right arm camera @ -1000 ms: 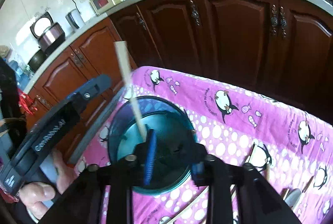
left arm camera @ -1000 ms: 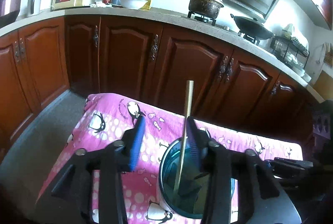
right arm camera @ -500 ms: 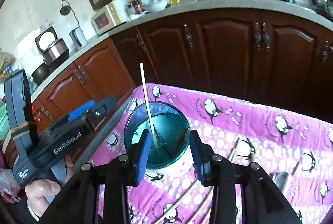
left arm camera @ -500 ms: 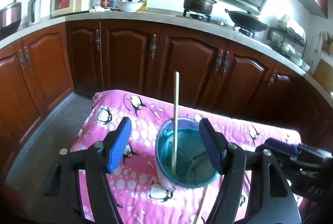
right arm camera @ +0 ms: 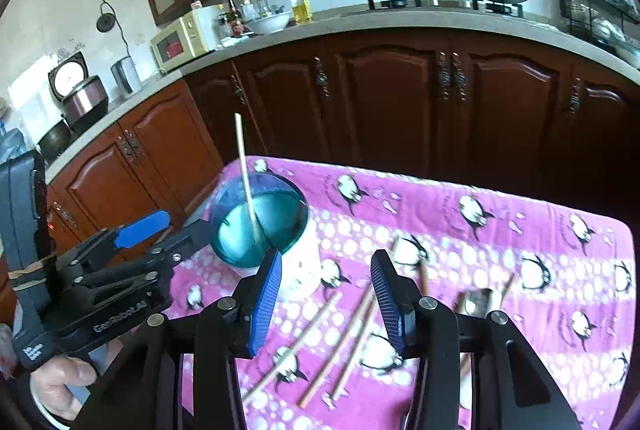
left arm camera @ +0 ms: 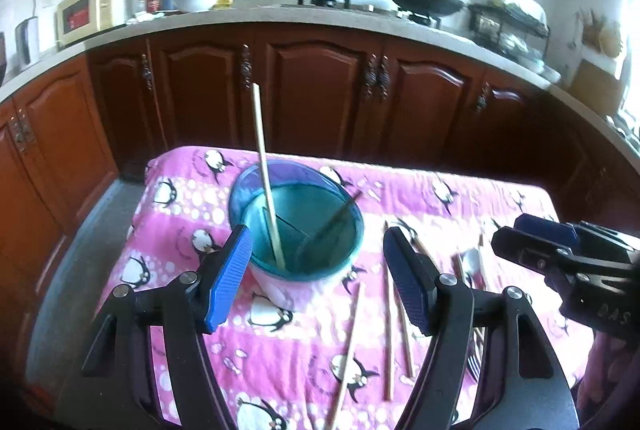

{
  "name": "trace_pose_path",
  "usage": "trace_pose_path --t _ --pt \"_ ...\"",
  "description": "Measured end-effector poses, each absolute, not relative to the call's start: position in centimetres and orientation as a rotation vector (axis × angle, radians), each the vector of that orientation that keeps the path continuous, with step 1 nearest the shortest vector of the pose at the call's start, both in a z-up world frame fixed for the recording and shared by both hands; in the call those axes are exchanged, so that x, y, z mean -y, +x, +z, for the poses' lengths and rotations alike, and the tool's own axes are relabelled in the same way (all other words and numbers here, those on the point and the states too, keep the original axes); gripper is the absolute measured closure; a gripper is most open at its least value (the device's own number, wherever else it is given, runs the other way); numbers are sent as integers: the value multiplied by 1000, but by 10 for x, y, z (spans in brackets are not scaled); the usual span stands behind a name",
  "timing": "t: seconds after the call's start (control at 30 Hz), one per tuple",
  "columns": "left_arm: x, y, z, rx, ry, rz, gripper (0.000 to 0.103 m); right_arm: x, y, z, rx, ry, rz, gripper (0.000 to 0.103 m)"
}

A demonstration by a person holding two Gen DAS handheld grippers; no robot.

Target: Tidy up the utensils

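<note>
1. The left gripper (left arm camera: 318, 276) has its blue-padded jaws spread wide, with nothing between them.
2. Just ahead of its left pad stands the round teal plastic utensil cup (left arm camera: 298, 218) on the pink penguin-print tablecloth (left arm camera: 180, 198).
3. One pale wooden chopstick (left arm camera: 266, 178) stands tilted inside the cup.
4. The right gripper (right arm camera: 326, 296) has its jaws opening, empty.
5. Loose wooden chopsticks (right arm camera: 340, 342) lie on the cloth below and between its pads; the cup sits ahead to its left.
</note>
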State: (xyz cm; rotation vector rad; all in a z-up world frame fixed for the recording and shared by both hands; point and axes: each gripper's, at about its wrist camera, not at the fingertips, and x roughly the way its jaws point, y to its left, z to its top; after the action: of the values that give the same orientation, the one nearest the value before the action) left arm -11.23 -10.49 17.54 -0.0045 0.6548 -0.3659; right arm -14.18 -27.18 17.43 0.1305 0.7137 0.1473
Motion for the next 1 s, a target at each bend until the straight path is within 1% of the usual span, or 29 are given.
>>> trace_pose_path --t 0.23,0.4,0.47,0.5,0.7,0.8,1.0 --pt "108 -119 162 -698 2 -411 34 292 -149 147 -789 157 114 59" --pt "104 -121 145 -737 21 -443 34 298 -138 107 -892 201 131 59" --pt "103 -122 138 -753 30 -445 35 298 -131 90 -931 228 146 63" --pt "102 -121 133 -767 34 -444 34 296 -128 82 -952 234 147 67" --pt "101 -118 115 -828 33 -434 34 292 -104 32 -1065 279 145 72" --pt "102 -117 111 -832 45 -428 34 291 -102 22 -1085 293 137 72" --pt "105 -114 106 -841 46 -420 34 286 -100 21 -1082 279 139 72"
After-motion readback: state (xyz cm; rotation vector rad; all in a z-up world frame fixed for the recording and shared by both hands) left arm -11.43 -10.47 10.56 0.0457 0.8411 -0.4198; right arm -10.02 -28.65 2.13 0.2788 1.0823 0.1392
